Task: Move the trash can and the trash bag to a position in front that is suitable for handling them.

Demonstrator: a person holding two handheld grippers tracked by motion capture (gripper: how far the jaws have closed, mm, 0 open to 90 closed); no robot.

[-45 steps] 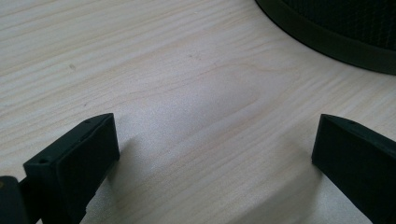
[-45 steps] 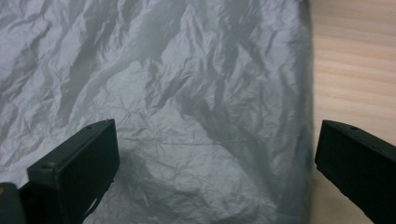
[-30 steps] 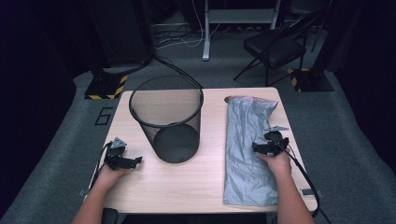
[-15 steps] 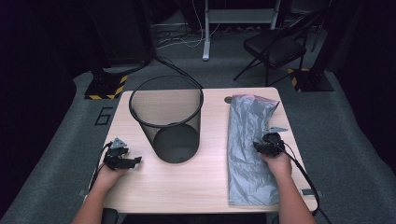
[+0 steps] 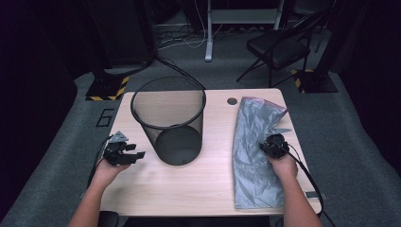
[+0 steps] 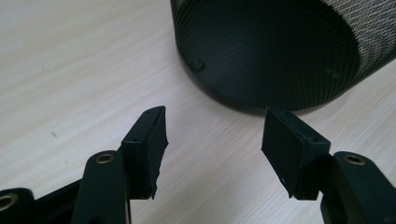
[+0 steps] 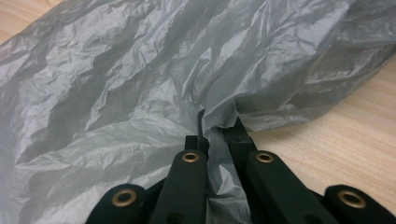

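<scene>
Your right gripper [image 7: 215, 133]: jaws just closed, pinching crumpled grey plastic bag [image 5: 257, 142] lying along table's right side | your left gripper [image 6: 212, 140]: jaws closing, half-wide, empty, beside black mesh wastebasket [image 5: 169, 120]

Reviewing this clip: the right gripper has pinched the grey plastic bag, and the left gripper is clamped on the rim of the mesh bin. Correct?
Not quite. The left gripper holds nothing: the left gripper view shows its jaws apart over bare table, short of the mesh bin. The right gripper does pinch the grey plastic bag.
</scene>
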